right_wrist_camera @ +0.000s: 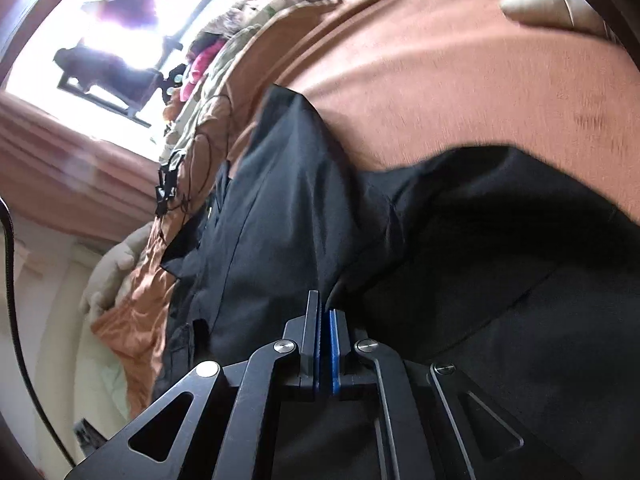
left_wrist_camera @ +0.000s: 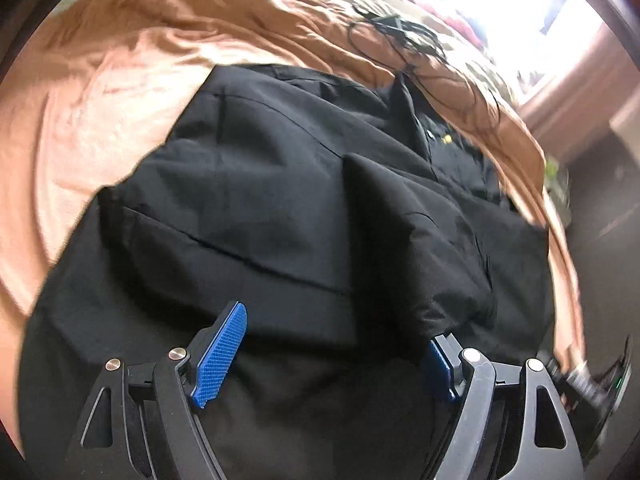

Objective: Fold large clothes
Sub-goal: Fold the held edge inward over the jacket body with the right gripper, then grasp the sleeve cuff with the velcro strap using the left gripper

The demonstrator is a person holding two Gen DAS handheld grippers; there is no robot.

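A large black garment (left_wrist_camera: 280, 200) lies spread on an orange bedsheet (left_wrist_camera: 100, 100), partly folded, with a raised fold (left_wrist_camera: 420, 232) toward the right. My left gripper (left_wrist_camera: 340, 340) is open just above the garment's near part, its blue pads (left_wrist_camera: 222, 354) wide apart; the right pad is partly hidden under the raised fold. In the right wrist view the same black garment (right_wrist_camera: 300, 220) runs away from me over the orange sheet (right_wrist_camera: 460, 72). My right gripper (right_wrist_camera: 325, 312) is shut, and a thin edge of black cloth seems pinched between its pads.
A tangle of black cables (left_wrist_camera: 404, 36) lies on the sheet beyond the garment. A bright window (right_wrist_camera: 120, 40) with pink curtains (right_wrist_camera: 60, 168) is behind the bed. A white pillow (right_wrist_camera: 116, 268) sits at the bed's edge. A dark device (left_wrist_camera: 600, 384) shows at the right.
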